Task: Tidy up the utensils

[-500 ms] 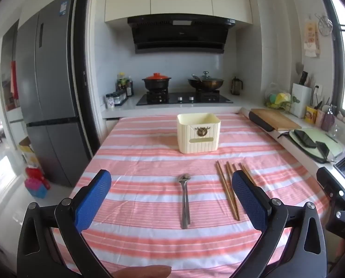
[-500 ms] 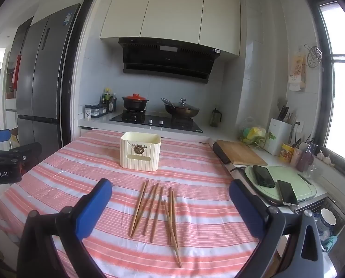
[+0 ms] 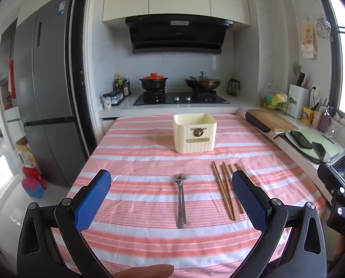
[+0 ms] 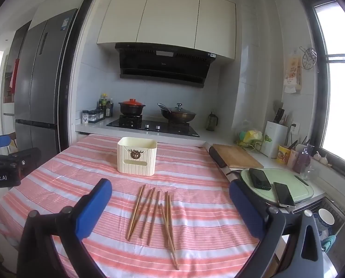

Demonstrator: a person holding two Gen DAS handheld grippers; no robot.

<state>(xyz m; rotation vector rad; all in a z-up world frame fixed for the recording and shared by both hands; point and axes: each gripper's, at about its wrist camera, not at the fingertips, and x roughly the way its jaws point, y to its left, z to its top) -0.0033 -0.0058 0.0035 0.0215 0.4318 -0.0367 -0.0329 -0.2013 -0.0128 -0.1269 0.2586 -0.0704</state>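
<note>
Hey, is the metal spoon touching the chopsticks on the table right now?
Apart. The left wrist view shows the spoon lying alone, with a bare band of striped tablecloth between it and the nearest chopsticks.

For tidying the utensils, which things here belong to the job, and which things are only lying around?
Belong to the job:
- spoon on the striped cloth
- wooden chopsticks, loose on the cloth
- cream holder box, standing behind them
- left gripper and right gripper, both open and empty

Only lying around:
- two phones on the green board
- wooden cutting board
- pots on the stove
</note>
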